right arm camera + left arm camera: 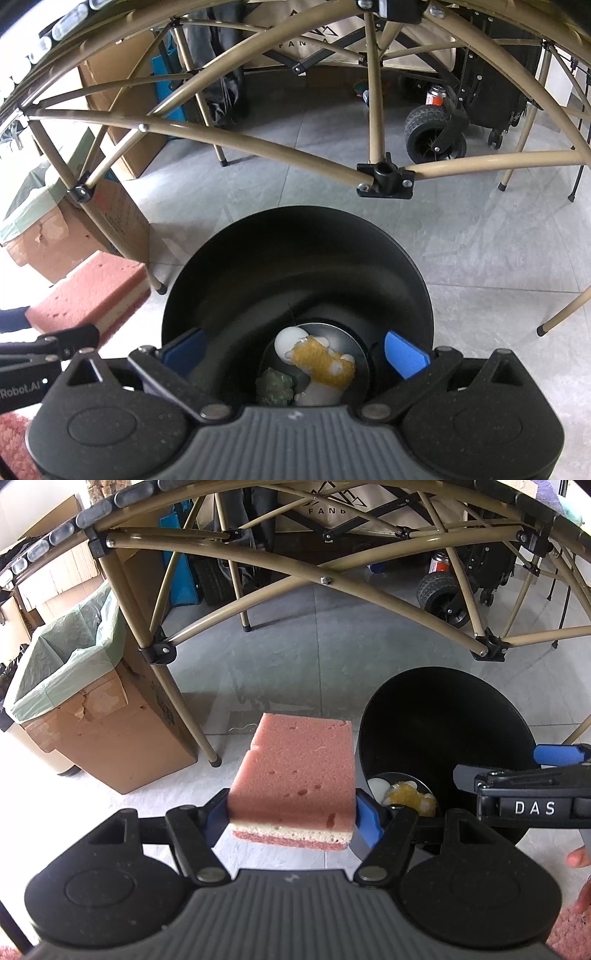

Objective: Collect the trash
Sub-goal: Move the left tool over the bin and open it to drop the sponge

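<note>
A pink sponge (291,775) with a white middle layer lies level, off the floor, at nine o'clock of the black bin (295,266). Yellow, white and green scraps (317,363) lie on the bin's bottom.

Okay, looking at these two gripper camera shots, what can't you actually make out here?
- Left wrist view: most of the black bin's floor, hidden by its near wall and the right gripper.
- Right wrist view: the near part of the bin's contents, cut off by the gripper body.
- Left wrist view: the sponge's underside, facing away.
- Both views: inside the lined cardboard box, hidden by its walls and liner.
</note>
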